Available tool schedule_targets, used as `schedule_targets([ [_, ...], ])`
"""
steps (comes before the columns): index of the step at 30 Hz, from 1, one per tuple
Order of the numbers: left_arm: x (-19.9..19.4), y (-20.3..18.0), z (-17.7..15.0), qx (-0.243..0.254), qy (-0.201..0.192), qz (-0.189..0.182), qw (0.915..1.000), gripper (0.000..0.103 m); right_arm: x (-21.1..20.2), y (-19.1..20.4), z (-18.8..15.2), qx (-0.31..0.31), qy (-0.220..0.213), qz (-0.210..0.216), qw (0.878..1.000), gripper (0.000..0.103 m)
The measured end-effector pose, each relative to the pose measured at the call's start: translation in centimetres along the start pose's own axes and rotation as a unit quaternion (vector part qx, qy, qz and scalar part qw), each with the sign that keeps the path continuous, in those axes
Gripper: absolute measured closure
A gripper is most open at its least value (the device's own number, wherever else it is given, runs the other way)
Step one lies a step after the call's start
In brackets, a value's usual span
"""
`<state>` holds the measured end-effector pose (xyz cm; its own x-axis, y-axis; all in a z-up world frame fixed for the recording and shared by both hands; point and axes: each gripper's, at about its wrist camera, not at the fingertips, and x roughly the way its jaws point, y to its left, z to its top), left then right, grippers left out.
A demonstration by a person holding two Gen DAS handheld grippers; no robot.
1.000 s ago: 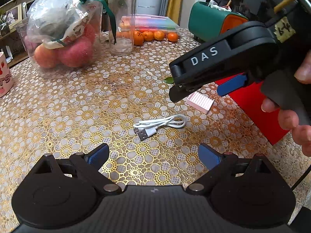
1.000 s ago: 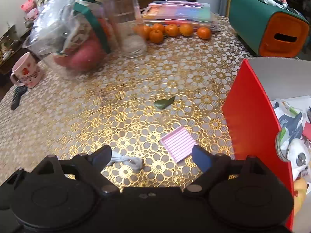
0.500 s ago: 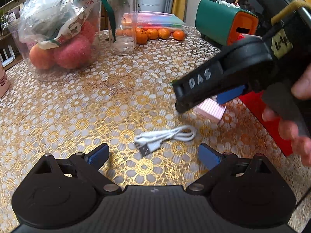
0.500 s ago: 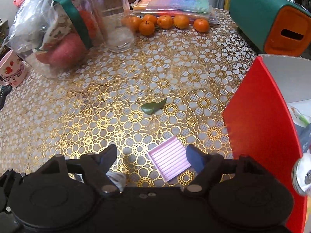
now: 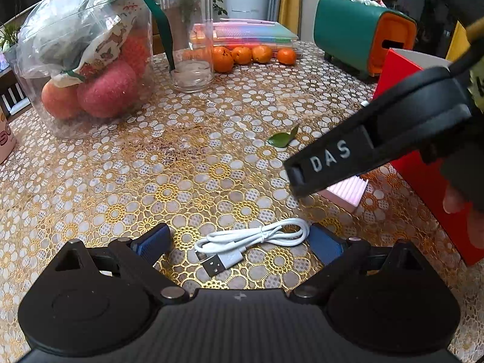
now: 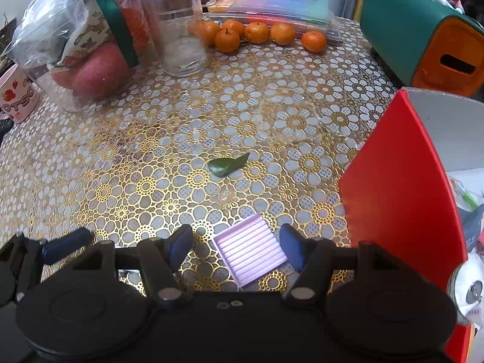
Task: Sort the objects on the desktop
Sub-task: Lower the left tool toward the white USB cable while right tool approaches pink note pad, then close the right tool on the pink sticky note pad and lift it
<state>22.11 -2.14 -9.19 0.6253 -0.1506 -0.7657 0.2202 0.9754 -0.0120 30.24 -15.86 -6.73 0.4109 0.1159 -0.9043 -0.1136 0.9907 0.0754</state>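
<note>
A round table under a glossy gold-and-white floral lace-pattern cloth [image 6: 169,157] carries everything. At its right edge stands a red cardboard box [image 6: 402,193] with a white inside. The right gripper [image 6: 234,246] tips steeply down, its jaws just closing, a flat pink ridged square pad [image 6: 249,252] between the blue fingers, untouched. The left gripper [image 5: 236,240] slants down beside it, fingers spread wide around a coiled white USB cable [image 5: 251,237] on the cloth. A small green leaf [image 6: 228,165] lies further out.

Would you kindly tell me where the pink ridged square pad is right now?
In the right wrist view, the pink ridged square pad lies on the tablecloth between the open right gripper, left of the red box.
</note>
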Motion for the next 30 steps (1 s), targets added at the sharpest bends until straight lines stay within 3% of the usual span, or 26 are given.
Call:
schedule_targets([
  [2, 0.0, 0.0, 0.0, -0.001, -0.002, 0.001, 1.0, 0.005, -0.1, 0.1, -0.1, -0.007, -0.002, -0.004, 1.0, 0.043],
  [4, 0.0, -0.1, -0.1, 0.001, -0.003, 0.007, 1.0, 0.006, -0.2, 0.1, -0.2, -0.013, -0.008, -0.009, 1.0, 0.054],
  [7, -0.3, 0.0, -0.1, -0.005, -0.009, 0.012, 0.9999, 0.018, -0.2, -0.1, -0.2, -0.012, -0.011, -0.003, 1.0, 0.055],
  [9, -0.5, 0.1, 0.1, -0.006, -0.012, 0.013, 0.9998, 0.035, -0.3, -0.1, -0.4, -0.013, -0.011, 0.0, 1.0, 0.055],
  [12, -0.6, 0.3, 0.2, -0.004, -0.009, 0.009, 0.9999, 0.035, -0.5, -0.1, -0.5, -0.008, -0.013, 0.007, 1.0, 0.058],
  [14, -0.7, 0.4, 0.0, -0.005, -0.01, 0.009, 0.9999, 0.035, -0.9, 0.0, -0.6, -0.007, -0.016, 0.016, 1.0, 0.07],
  [16, -0.9, 0.6, -0.1, -0.006, -0.011, 0.01, 0.9999, 0.036, -1.1, 0.0, -0.7, -0.001, -0.01, 0.03, 1.0, 0.089],
  [30, -1.6, 1.0, -0.8, -0.005, -0.01, 0.004, 0.9999, 0.036, -1.6, 0.0, -0.8, -0.004, -0.005, 0.032, 0.999, 0.086],
])
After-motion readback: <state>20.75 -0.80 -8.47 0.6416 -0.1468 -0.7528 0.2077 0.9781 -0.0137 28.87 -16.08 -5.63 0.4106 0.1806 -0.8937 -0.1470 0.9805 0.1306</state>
